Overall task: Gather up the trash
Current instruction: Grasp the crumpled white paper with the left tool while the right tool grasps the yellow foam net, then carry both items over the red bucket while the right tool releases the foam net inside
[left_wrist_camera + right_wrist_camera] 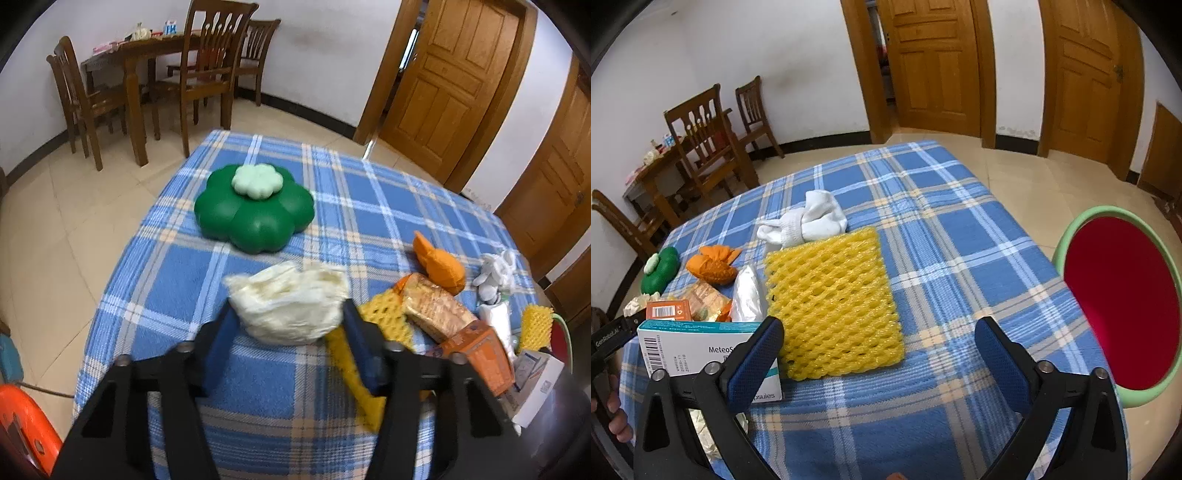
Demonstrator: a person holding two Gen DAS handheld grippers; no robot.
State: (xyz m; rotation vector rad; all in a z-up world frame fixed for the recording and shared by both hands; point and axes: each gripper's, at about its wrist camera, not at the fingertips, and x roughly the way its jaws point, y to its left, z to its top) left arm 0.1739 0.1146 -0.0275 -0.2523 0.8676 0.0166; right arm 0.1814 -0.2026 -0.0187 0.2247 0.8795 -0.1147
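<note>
My left gripper [286,314] is shut on a crumpled cream tissue wad [288,302] and holds it above the blue plaid tablecloth [258,387]. To its right lie a yellow foam net [384,314], a snack wrapper [436,306] and an orange carton [480,354]. My right gripper [879,343] is open and empty above the cloth, just in front of a yellow foam net [834,302]. A white medicine box [698,350] lies beside its left finger. A red bin with a green rim [1123,299] stands at the table's right edge.
A green flower-shaped box [255,210] sits mid-table. An orange cloth toy [713,267], a rolled white sock [809,219] and a silver packet [748,295] lie on the cloth. Wooden chairs and a table [155,74] stand behind; wooden doors [938,62] are at the back.
</note>
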